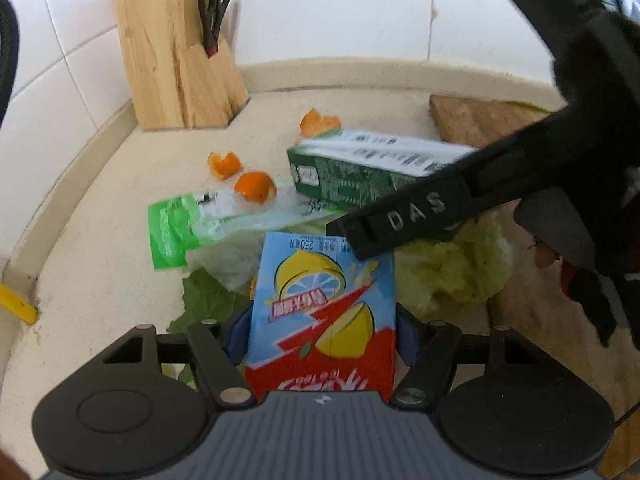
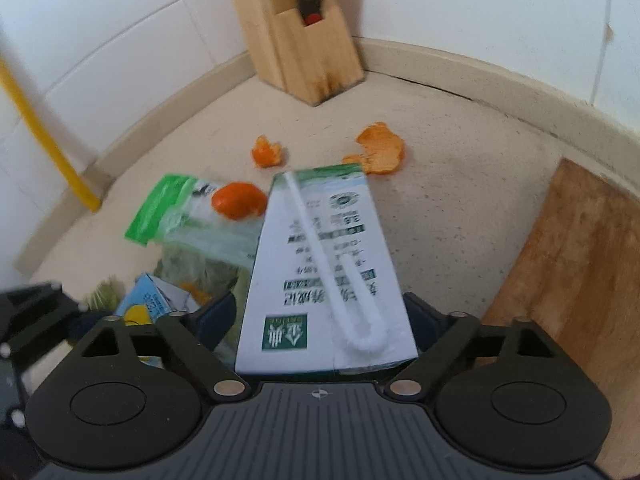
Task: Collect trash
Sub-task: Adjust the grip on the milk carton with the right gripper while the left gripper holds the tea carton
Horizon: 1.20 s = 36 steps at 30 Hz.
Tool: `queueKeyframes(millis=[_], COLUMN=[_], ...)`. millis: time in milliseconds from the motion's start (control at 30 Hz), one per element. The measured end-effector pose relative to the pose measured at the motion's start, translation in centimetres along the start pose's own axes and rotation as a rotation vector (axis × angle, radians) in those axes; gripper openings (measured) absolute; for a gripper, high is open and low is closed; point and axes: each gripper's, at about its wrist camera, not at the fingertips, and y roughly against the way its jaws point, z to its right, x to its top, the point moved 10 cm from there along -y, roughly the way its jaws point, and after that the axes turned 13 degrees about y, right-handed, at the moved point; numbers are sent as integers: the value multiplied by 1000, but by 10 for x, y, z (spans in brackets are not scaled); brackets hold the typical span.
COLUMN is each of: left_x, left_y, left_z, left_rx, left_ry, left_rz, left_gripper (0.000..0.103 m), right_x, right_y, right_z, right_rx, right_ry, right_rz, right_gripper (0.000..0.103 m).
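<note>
Beige speckled countertop (image 2: 460, 184): wooden knife block (image 2: 304, 40) far ahead of the fingers, three orange peels (image 2: 378, 148) and green-clear plastic bag (image 2: 168, 206) ahead, cutting board (image 2: 568, 272) right, lettuce leaves (image 1: 452, 272) near fingertips.

The right gripper (image 2: 326, 330) is clamped on a green and white carton (image 2: 320, 264), its blue pads pressed against both sides; a wrapped white straw (image 2: 320, 256) lies along the carton's top face. Past it, three pieces of orange peel (image 2: 239, 200) lie on the beige counter (image 2: 460, 200), one resting on a green plastic bag (image 2: 172, 208). A wooden knife block (image 2: 296, 40) stands in the corner, and a wooden board (image 2: 572, 272) lies to the right. A blue carton (image 2: 152, 304) shows at lower left.
</note>
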Motion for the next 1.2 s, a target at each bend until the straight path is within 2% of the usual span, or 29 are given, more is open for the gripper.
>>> queueKeyframes(millis=[33, 433, 600, 767, 1067, 1200], left_x=[-2, -8, -8, -9, -9, -8], left_y=[-2, -11, -12, -14, -14, -14], left_z=[-1, -2, -3, -7, -10, -9], left_rx=[-4, 14, 13, 23, 35, 41], left_ry=[10, 3, 11, 37, 42, 32], left_rz=[-8, -16, -8, 2, 12, 17], left_gripper=[67, 68, 71, 80, 86, 86], right_x=[-1, -9, -8, -9, -5, -1], right_y=[-2, -3, -3, -3, -1, 6], right_z=[-3, -12, -12, -12, -9, -8], right_rx=[-2, -55, -47, -43, -25, -13], right_ry=[17, 132, 148, 152, 94, 64], right_rz=[-5, 31, 31, 50, 16, 38], right_gripper=[103, 103, 103, 103, 103, 95])
